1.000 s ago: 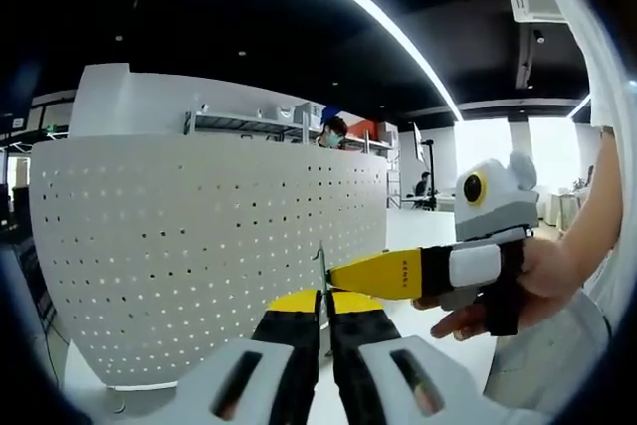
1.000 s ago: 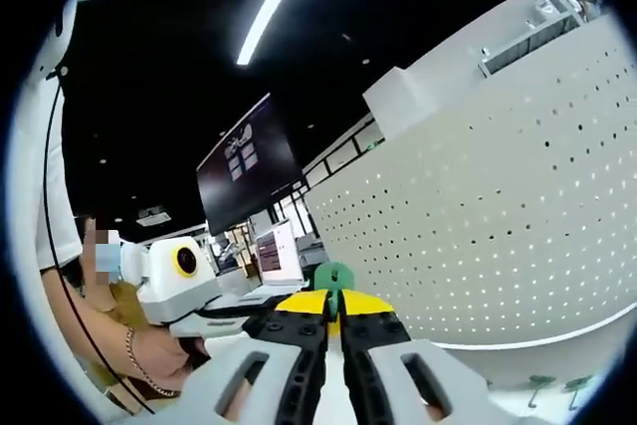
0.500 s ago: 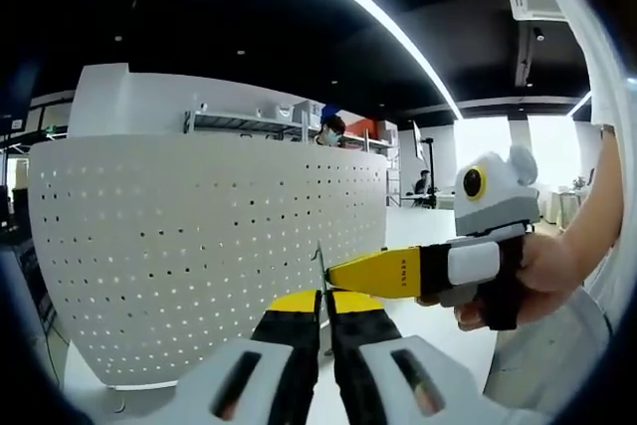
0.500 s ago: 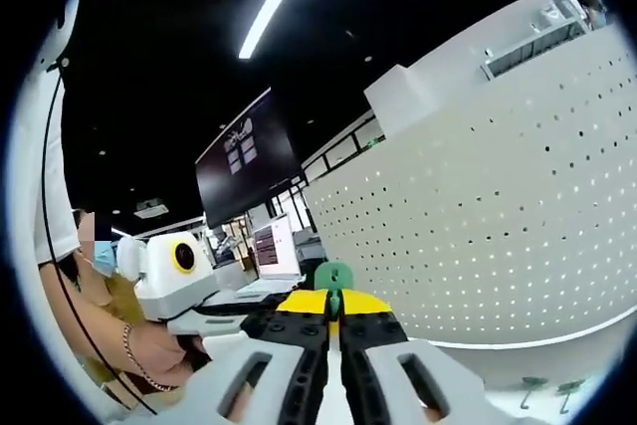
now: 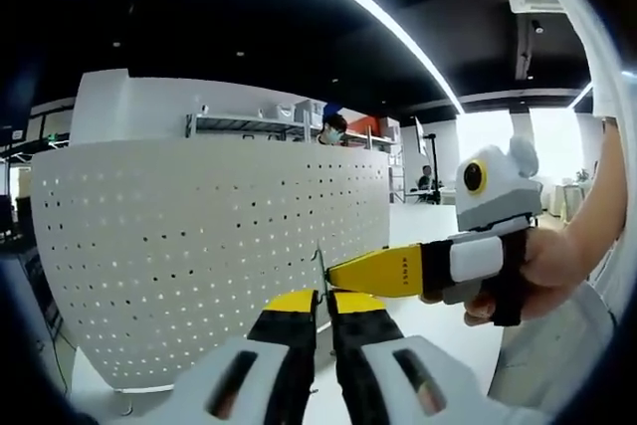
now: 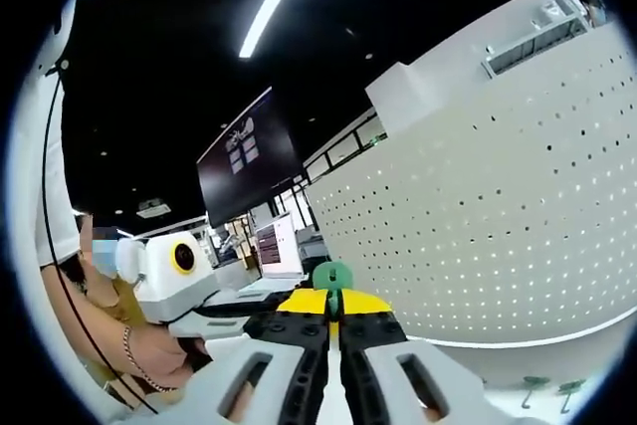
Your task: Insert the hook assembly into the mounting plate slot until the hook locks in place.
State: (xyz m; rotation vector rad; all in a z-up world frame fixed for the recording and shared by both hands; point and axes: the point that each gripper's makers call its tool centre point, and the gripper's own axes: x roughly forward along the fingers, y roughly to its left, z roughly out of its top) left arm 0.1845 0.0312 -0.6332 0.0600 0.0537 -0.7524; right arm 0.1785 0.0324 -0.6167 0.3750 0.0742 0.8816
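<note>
A white perforated plate [image 5: 209,256] is seen standing upright on the worktop [image 5: 438,330], ahead of both grippers. The right gripper [image 6: 332,306] is held with its jaws clamped on a green hook [image 6: 332,276]. The left gripper [image 5: 320,298] is held with jaws together on a thin metal piece [image 5: 320,271], just beside the right gripper's yellow tip.

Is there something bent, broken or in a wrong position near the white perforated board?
Nothing stands out. The white perforated board looks whole; its curve looks like fisheye bending. The right gripper is shut on a green hook, which looks intact.
</note>
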